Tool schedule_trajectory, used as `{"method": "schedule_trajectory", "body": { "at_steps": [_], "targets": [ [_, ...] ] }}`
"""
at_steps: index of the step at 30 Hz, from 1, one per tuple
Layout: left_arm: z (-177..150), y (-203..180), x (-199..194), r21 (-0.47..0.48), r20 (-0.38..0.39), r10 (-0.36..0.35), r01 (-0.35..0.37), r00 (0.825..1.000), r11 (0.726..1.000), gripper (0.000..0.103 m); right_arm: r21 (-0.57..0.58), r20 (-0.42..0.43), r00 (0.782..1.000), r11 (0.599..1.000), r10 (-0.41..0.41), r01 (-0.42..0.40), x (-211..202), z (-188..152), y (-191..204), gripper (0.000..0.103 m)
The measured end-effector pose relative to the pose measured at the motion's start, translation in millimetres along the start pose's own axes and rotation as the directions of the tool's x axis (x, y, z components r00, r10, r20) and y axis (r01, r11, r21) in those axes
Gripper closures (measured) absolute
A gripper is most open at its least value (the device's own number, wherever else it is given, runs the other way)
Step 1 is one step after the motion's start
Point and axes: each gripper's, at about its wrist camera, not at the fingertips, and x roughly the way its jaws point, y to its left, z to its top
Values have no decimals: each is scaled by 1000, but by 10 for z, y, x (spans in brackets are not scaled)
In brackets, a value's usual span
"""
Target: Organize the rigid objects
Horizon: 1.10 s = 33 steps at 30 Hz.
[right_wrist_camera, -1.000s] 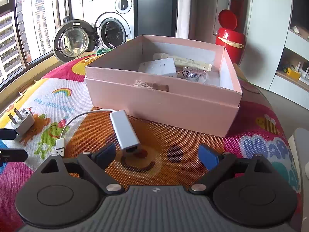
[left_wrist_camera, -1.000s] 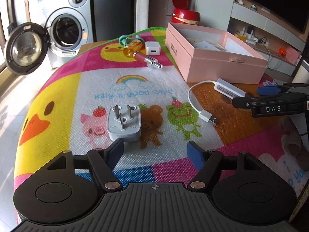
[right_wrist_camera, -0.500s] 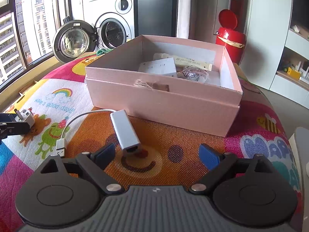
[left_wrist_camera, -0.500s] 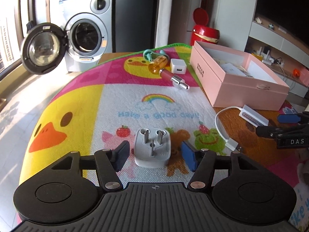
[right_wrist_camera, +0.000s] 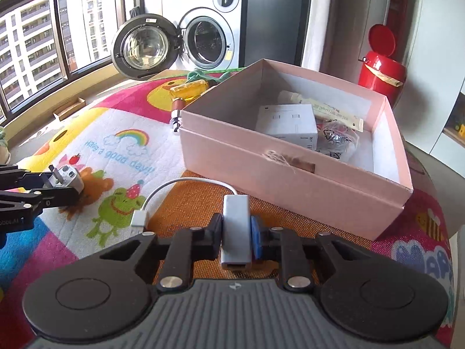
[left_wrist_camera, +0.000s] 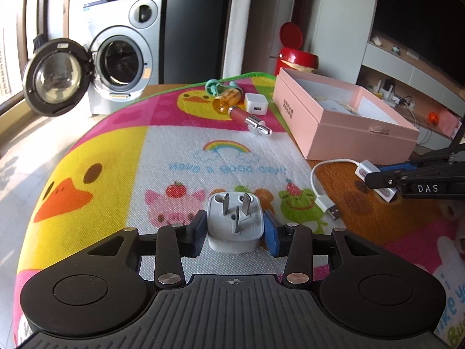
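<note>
My left gripper (left_wrist_camera: pixel 234 228) is shut on a grey three-pin plug adapter (left_wrist_camera: pixel 234 221) lying on the cartoon mat. My right gripper (right_wrist_camera: pixel 236 237) is shut on a silver USB network adapter (right_wrist_camera: pixel 236 226) whose white cable (right_wrist_camera: pixel 162 192) curls left to a USB plug. An open pink box (right_wrist_camera: pixel 290 174) sits just beyond the right gripper and holds a white carton and small packets; it also shows at the right of the left wrist view (left_wrist_camera: pixel 343 122). At the mat's far edge lie an amber bottle (left_wrist_camera: pixel 225 101), a white cube charger (left_wrist_camera: pixel 255 104) and a pink tube (left_wrist_camera: pixel 247 117).
The colourful mat (left_wrist_camera: pixel 116 151) covers the round table. A washing machine (left_wrist_camera: pixel 125 58) with its door open stands behind. A red bin (right_wrist_camera: pixel 380 67) stands back right. The left gripper shows at the left edge of the right wrist view (right_wrist_camera: pixel 43 192).
Both grippers have closed: the left onto the plug adapter after moving forward around it, the right onto the network adapter after moving forward and to the left.
</note>
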Motion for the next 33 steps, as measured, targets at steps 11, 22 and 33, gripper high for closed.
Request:
{"method": "schedule_trajectory", "body": {
  "at_steps": [11, 22, 33],
  "targets": [
    [963, -829, -410, 260, 201, -259, 204, 945, 944, 58, -23, 190, 982, 1000, -5, 9, -1465, 67, -180, 83],
    [1804, -843, 59, 77, 253, -284, 274, 925, 959, 58, 88, 343, 921, 983, -184, 163, -1738, 724, -557, 83],
    [1079, 111, 85, -112, 72, -4, 12, 997, 994, 59, 182, 44, 994, 979, -100, 91, -267, 1423, -516, 48]
  ]
}}
